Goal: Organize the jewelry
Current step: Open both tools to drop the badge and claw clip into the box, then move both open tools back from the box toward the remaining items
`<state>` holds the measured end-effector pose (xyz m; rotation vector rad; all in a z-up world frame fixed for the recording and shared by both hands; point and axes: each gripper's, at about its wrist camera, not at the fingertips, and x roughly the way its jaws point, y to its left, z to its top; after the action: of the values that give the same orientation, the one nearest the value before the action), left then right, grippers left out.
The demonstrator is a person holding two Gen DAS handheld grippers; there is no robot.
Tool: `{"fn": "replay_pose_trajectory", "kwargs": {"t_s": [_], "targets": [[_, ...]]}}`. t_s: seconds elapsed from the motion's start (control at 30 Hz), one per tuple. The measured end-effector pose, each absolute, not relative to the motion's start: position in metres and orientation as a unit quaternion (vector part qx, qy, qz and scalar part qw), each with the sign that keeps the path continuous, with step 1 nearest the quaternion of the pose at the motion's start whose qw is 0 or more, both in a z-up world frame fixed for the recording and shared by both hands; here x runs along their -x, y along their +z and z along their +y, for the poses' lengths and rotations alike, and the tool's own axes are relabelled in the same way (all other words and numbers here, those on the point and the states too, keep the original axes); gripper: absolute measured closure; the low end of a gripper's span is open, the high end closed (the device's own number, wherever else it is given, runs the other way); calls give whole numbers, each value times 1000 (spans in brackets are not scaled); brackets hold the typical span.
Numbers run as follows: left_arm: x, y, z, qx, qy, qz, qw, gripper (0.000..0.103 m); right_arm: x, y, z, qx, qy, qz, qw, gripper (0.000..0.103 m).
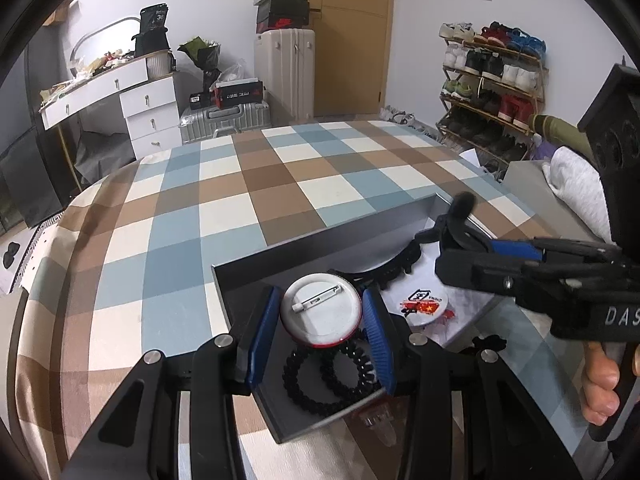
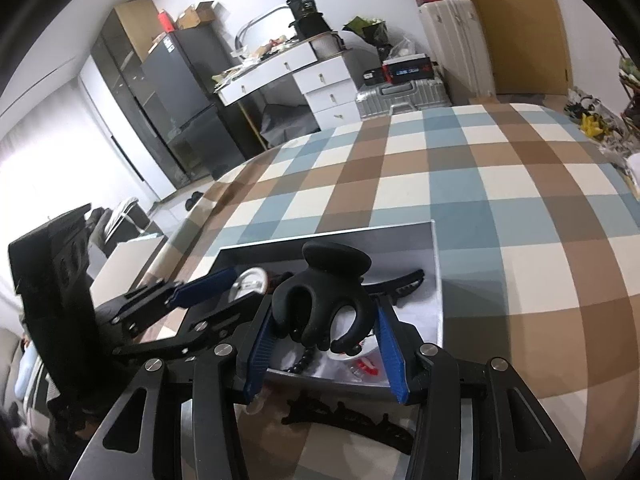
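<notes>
- Two grippers work over one grey tray that sits on the checked tablecloth; every place below is given relative to that tray.
- Left gripper: its blue pads press on both sides of a round pin badge, which is held above the tray's near end with its white back and safety pin facing the camera.
- Directly under the badge, on the tray floor, lie black coiled hair ties, looping side by side.
- Right gripper: its blue fingers pinch a black claw hair clip, held over the tray's near edge with the curved teeth pointing down toward the camera.
- From the left wrist view the same clip shows at the tip of the right gripper, above the tray's right side.
- Inside the tray, past the right gripper, lies a long black toothed clip; a second badge with a red and black print rests face up on the floor just right of the held badge.
- Outside the tray, against its near wall, another black toothed clip lies on the cloth.
- A hand grips the right gripper's handle.
</notes>
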<state>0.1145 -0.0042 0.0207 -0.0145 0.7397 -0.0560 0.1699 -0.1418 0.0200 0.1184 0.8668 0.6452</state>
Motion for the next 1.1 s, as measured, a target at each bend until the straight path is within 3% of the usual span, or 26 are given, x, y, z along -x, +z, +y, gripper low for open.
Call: {"fn": "replay_pose_trajectory", "kwargs": {"t_s": [0.17, 0.2, 0.3, 0.57, 1.1], "targets": [[-112, 22, -4, 31, -38, 366, 929, 64, -168, 24, -152, -78, 301, 409, 858, 46], [-110, 23, -5, 31, -38, 366, 929, 58, -166, 26, -154, -78, 300, 407, 860, 38], [-102, 26, -7, 31, -36, 355, 934, 37, -160, 36, -162, -84, 293, 392, 868, 28], [-75, 36, -18, 23, -13, 328, 944, 1, -129, 50, -190, -73, 260, 362, 892, 0], [-55, 16, -11, 49, -25, 319, 946, 1, -109, 27, -204, -37, 252, 368, 894, 0]]}}
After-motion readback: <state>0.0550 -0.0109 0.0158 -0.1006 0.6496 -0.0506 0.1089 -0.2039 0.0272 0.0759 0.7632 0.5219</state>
